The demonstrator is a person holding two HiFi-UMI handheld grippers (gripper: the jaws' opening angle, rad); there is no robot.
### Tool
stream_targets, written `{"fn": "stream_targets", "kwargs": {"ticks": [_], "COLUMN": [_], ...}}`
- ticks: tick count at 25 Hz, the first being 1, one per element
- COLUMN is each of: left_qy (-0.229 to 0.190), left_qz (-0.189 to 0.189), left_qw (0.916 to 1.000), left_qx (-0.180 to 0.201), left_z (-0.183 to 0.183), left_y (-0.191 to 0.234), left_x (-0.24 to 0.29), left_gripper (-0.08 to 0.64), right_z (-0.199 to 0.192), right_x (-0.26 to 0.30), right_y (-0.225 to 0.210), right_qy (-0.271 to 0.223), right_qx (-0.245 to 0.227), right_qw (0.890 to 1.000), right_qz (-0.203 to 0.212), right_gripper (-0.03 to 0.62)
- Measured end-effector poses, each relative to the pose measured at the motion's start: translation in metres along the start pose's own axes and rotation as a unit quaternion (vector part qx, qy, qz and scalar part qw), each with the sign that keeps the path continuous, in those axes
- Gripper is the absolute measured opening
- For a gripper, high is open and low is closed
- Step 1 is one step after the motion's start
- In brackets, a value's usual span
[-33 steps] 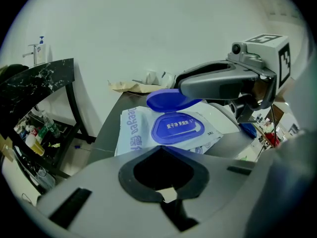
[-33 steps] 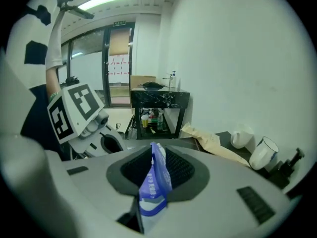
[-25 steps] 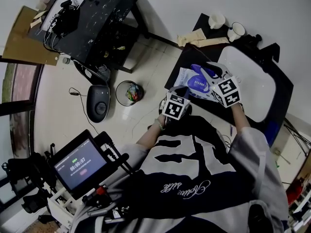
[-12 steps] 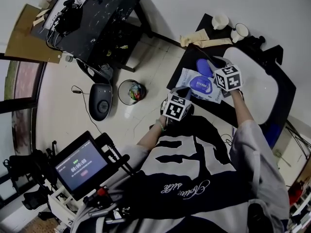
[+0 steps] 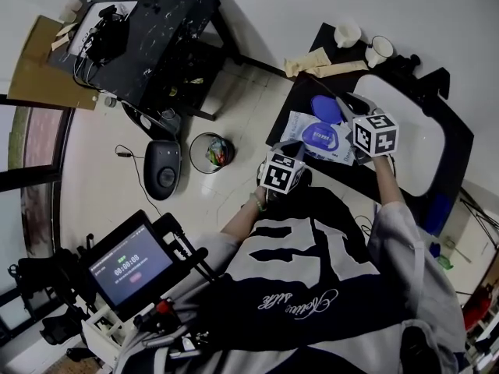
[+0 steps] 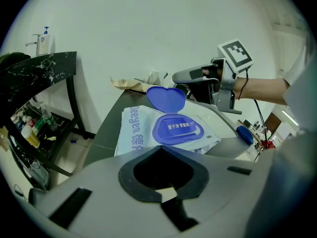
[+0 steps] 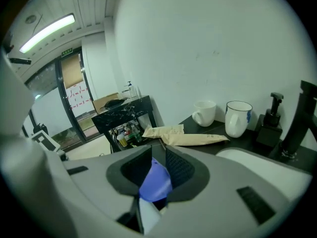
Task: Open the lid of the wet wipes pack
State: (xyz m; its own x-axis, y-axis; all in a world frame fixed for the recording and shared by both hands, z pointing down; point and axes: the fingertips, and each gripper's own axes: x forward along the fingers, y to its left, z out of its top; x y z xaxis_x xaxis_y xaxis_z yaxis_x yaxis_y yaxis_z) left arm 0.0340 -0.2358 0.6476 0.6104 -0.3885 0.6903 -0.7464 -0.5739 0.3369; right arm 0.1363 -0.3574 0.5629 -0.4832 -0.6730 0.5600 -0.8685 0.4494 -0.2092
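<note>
Left gripper (image 6: pixel 163 155) held near the torso, fingers closed; right gripper (image 7: pixel 157 157) reaches forward, fingers pinching the lid (image 6: pixel 166 98).

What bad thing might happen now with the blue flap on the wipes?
1. The right claw pinches the thin blue lid, which stands upright. Pulling further might strain or tear its hinge.
2. The wet wipes pack lies by the edge of the counter. The left claw sits in front of it and isn't clearly pinning it, so a tug on the lid could lift or drag the whole pack.
</note>
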Motion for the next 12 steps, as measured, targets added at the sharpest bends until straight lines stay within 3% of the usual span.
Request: {"fn": "stream_targets", "kwargs": {"ticks": [8, 12], "left_qy": [-0.018, -0.037], "left_qz": [-0.021, -0.03], "left_qw": [0.9979, 0.9978], "left_qx": [-0.059, -0.047], "left_z": [-0.001, 0.007], "left_y": [0.003, 0.002], "left_x": [-0.001, -0.011], "left_gripper": [-0.002, -0.002], "right_z": [-0.017, -0.029], "right_x": [-0.047, -0.059], "right_y": [0.042, 0.068], "right_qy": [-0.051, -0.069], "right_qx": [0.081, 0.118], "right_qw": [0.995, 0.991], "right_qz": [0.0, 0.004], "right_gripper": [0.086, 0.084]}}
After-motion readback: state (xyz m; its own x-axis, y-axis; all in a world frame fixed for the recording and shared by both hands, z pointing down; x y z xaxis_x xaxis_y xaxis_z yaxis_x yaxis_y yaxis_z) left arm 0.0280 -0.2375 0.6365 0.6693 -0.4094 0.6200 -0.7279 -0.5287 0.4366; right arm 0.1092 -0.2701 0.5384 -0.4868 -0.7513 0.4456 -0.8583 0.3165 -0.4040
